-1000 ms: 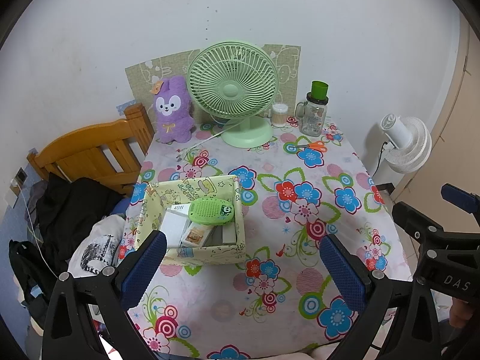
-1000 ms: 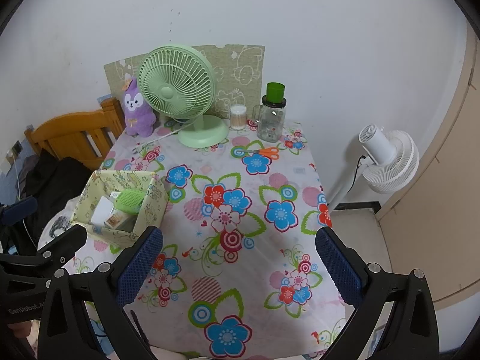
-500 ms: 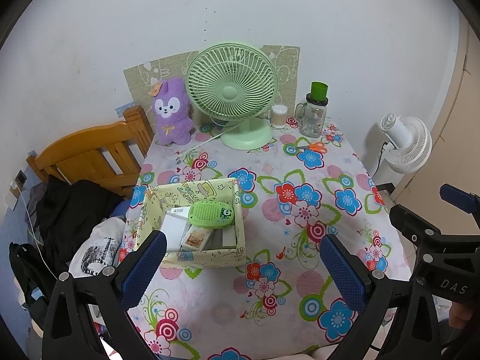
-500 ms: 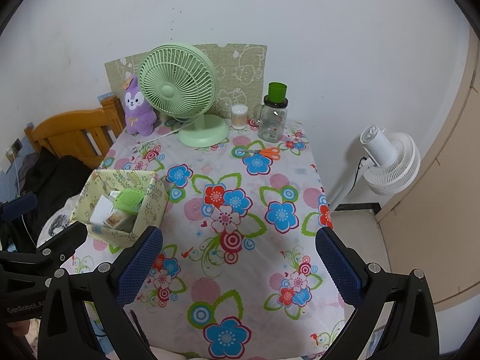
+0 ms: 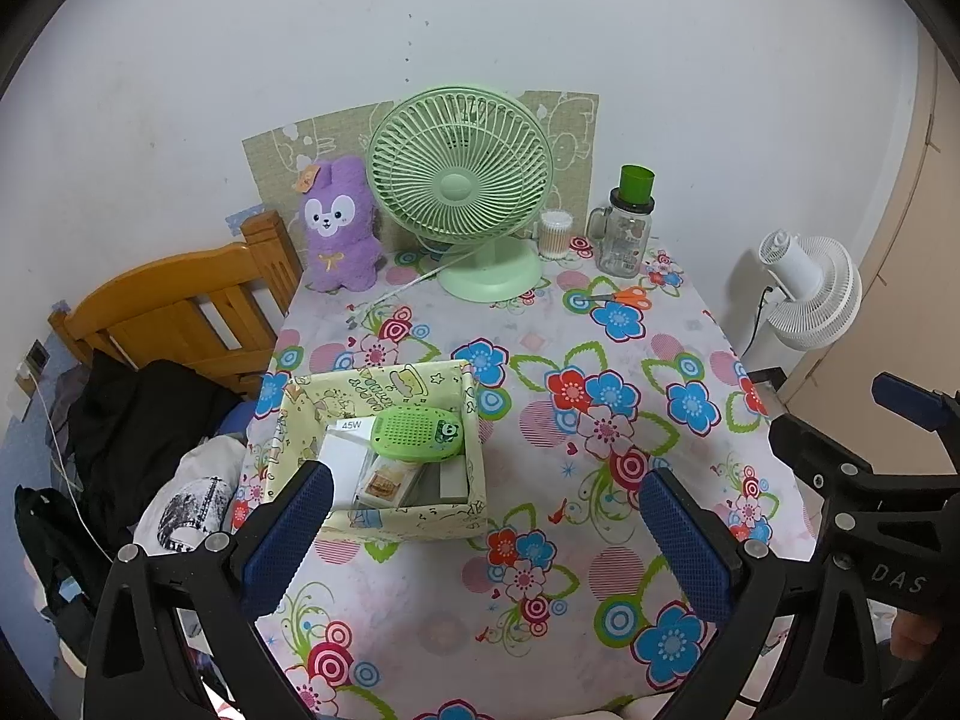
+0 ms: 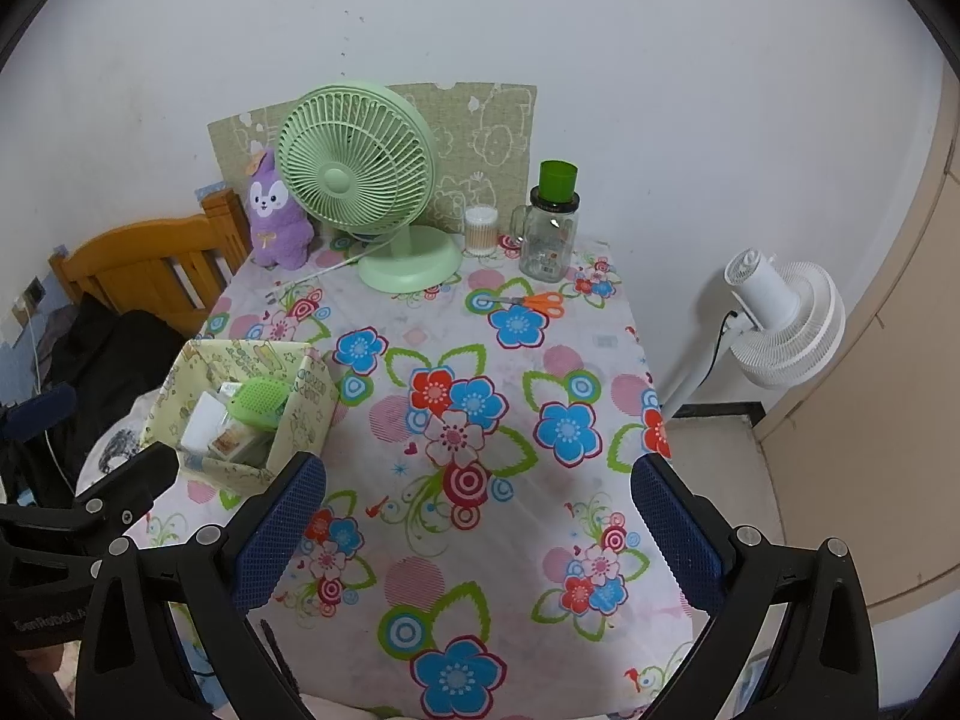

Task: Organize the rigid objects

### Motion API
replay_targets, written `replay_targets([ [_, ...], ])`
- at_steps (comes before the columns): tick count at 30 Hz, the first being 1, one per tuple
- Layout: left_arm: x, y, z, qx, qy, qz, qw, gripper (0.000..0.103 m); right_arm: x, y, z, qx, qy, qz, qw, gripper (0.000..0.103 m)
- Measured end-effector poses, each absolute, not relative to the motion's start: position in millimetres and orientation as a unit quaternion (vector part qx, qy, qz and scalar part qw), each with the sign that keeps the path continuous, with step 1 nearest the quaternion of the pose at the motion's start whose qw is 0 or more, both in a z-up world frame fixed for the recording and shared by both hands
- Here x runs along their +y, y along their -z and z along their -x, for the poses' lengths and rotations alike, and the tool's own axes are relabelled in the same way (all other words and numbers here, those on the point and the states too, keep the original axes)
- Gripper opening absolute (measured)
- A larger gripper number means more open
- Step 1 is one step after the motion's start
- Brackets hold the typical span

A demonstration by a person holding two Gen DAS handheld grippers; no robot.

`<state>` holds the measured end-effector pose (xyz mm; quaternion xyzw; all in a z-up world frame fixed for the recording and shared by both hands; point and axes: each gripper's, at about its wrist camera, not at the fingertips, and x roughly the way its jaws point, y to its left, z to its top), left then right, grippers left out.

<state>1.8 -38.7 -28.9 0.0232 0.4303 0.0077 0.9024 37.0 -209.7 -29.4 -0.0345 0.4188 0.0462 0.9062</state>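
White plaster wall is backing a small table (image 6: 606,330) draped in a floral cloth of blue, red and pink blooms. Along the far edge are standing a purple plush rabbit (image 5: 339,228), a pale green round desk fan (image 5: 462,186), a small clear tub of cotton swabs (image 6: 481,230) and a glass mug-jar with a green cup on its lid (image 5: 626,222). Orange-handled scissors (image 6: 531,302) are lying flat just in front of the jar. Near the table's left edge is sitting a pale yellow printed cardboard box (image 5: 420,521), holding a green oval perforated gadget (image 5: 417,433) on top of white cartons (image 5: 345,456); one carton is showing "45W".

Left gripper (image 5: 483,525) is hovering with blue pads spread wide, released, nothing between them, just short of the box. Right gripper (image 6: 477,525) is hanging likewise spread and empty over the cloth, well apart from the scissors. White floor fan (image 6: 780,324) is standing beside the table; wooden chair (image 5: 180,312) with dark clothing is showing at left.
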Motion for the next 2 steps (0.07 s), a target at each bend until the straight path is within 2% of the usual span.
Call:
replay_targets([
  [2,-38.2,28.5,-2.7,0.432,-0.008,-0.02,0.902,0.103,-210.9,28.9,-40.3,0.423,-0.048,0.034,0.904,0.103],
])
